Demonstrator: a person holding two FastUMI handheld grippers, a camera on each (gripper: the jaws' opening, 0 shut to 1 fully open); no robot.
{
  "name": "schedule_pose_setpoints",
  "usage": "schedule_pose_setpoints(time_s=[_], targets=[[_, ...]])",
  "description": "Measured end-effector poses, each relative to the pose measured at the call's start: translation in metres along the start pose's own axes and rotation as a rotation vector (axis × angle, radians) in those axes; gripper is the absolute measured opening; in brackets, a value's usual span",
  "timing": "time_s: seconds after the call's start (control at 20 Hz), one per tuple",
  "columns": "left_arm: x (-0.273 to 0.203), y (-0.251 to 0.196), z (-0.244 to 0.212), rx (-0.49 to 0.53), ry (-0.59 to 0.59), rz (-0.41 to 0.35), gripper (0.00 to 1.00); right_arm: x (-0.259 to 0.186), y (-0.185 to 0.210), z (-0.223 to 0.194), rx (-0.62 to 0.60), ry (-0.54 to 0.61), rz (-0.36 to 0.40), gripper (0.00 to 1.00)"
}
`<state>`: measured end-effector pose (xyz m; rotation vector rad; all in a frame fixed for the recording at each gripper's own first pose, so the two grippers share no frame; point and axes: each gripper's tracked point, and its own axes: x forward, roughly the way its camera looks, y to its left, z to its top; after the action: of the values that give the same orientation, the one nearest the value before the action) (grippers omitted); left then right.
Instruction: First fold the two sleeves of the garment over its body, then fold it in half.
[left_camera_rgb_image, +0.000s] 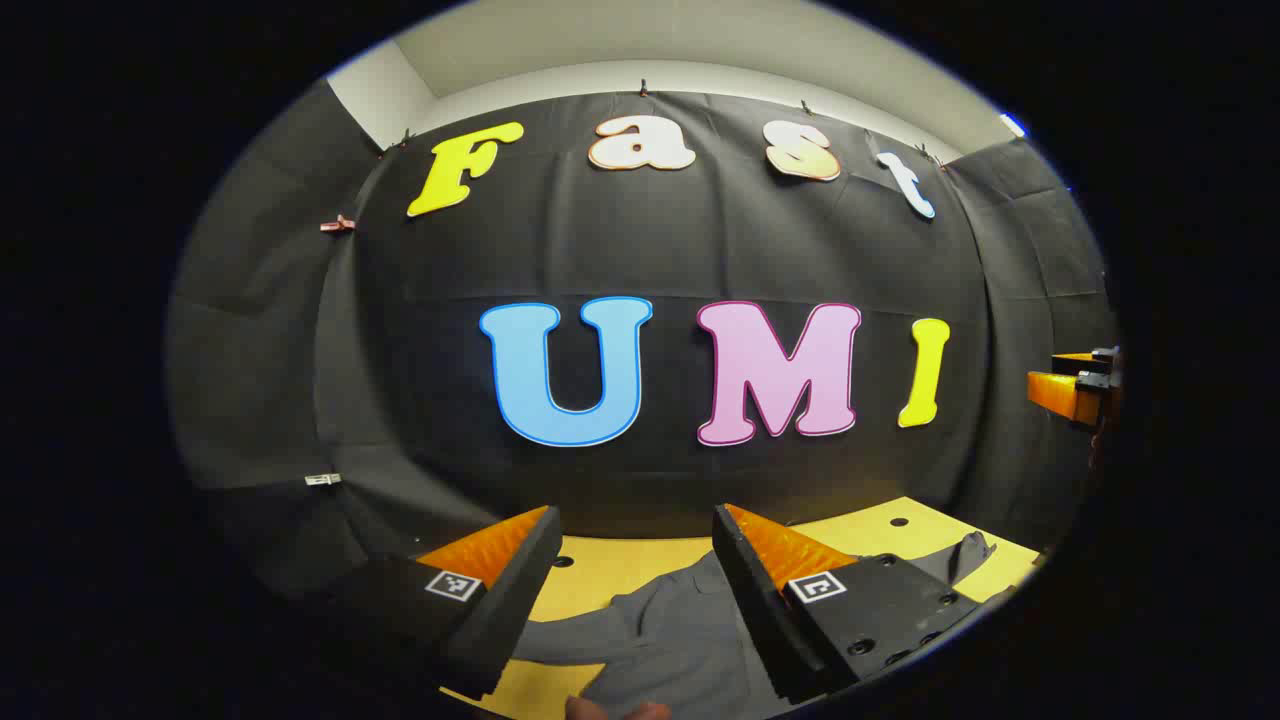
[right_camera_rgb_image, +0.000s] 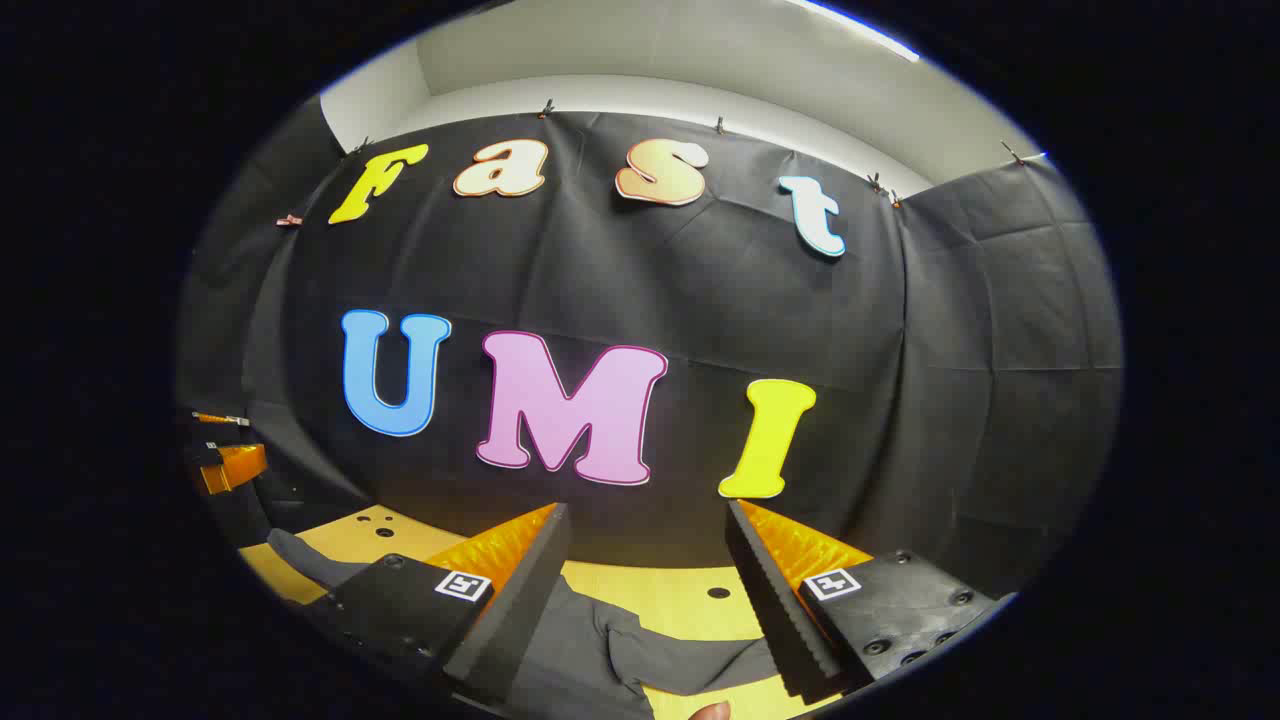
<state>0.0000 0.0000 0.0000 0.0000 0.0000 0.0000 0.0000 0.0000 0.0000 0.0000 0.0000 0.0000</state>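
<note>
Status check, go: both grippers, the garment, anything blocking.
Left gripper open, above the garment. Right gripper open, holding nothing. Garment flat on the table, grey, not gripped. Nothing in the way.

Grey garment (left_camera_rgb_image: 680, 640), of soft wrinkled cloth, lying spread flat on yellow table (left_camera_rgb_image: 620, 565). In left gripper view, body stretching across lower middle, one narrow part (left_camera_rgb_image: 965, 555) reaching toward far right. In right gripper view, same garment (right_camera_rgb_image: 600, 640) lying low in middle, one sleeve (right_camera_rgb_image: 300, 558) stretching away to left, not folded over body.
</note>
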Motion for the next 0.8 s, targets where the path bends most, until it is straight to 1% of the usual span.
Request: schedule_pose_setpoints(time_s=[0.2,0.55,0.8], targets=[[0.011,-0.011,0.005,0.019,-0.015,-0.014,0.95,0.010,-0.001,-0.008,0.004,0.008,0.006,0.97],[0.021,-0.020,0.001,0.037,-0.002,-0.018,0.95,0.022,-0.001,-0.016,0.005,0.019,0.024,0.97],[0.026,-0.029,-0.002,0.034,-0.002,-0.022,0.95,0.025,-0.010,-0.022,0.001,0.027,0.019,0.97]])
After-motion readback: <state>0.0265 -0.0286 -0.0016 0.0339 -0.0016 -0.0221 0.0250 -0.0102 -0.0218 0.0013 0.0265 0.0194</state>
